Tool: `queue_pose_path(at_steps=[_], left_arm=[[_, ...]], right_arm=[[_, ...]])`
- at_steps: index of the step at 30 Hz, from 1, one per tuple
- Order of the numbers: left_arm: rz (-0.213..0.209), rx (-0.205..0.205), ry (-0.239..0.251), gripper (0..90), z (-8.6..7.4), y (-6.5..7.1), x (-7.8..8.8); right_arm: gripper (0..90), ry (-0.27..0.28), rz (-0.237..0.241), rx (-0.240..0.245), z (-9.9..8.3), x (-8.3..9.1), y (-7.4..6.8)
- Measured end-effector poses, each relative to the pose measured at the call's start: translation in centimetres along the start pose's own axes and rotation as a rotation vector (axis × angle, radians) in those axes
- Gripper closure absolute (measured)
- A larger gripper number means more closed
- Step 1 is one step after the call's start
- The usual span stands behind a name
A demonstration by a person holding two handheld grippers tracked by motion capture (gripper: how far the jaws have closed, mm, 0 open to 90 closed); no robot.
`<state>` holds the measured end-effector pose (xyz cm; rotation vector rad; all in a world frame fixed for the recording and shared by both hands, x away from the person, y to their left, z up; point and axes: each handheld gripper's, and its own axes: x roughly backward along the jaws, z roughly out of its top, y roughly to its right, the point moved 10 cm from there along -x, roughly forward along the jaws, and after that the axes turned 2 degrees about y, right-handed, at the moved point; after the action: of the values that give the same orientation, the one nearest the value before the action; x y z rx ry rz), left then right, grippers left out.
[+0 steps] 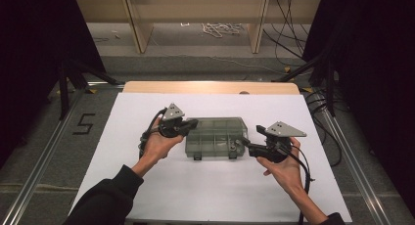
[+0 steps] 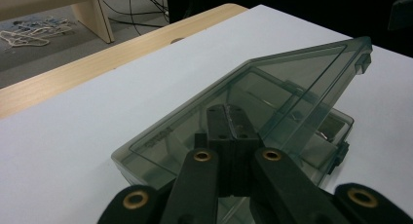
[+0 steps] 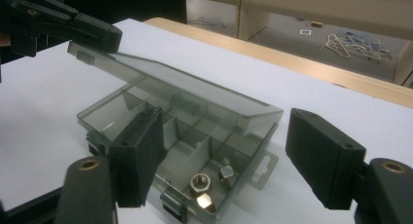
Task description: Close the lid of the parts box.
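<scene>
On the white table, closed left tool props the box lid; open right tool faces nuts.

A dark figure "5" is marked on the grey floor to the left of the table in the high view. Embossed lettering runs along the edge of the clear compartment box's lid in the left gripper view, too faint to read.
</scene>
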<state>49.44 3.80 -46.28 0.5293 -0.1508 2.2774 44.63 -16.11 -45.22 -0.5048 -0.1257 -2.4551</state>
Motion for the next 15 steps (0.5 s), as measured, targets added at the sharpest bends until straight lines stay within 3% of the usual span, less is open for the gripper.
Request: queue_pose_path(at_steps=[8, 13, 15], left_arm=[[0.005, 0.007, -0.015, 90.0, -1.4, 0.2, 0.3], [0.0, 0.009, -0.021, 90.0, -2.1, 0.6, 0.6], [-0.005, 0.006, -0.025, 90.0, -2.3, 0.7, 0.7]], right_arm=[[42.8, -0.011, 0.005, 0.016, -0.2, 0.1, 0.1], [57.7, 0.015, 0.025, 0.023, -0.2, -0.1, 0.3], [64.6, -0.012, 0.043, 0.008, -0.7, -0.1, 0.2]])
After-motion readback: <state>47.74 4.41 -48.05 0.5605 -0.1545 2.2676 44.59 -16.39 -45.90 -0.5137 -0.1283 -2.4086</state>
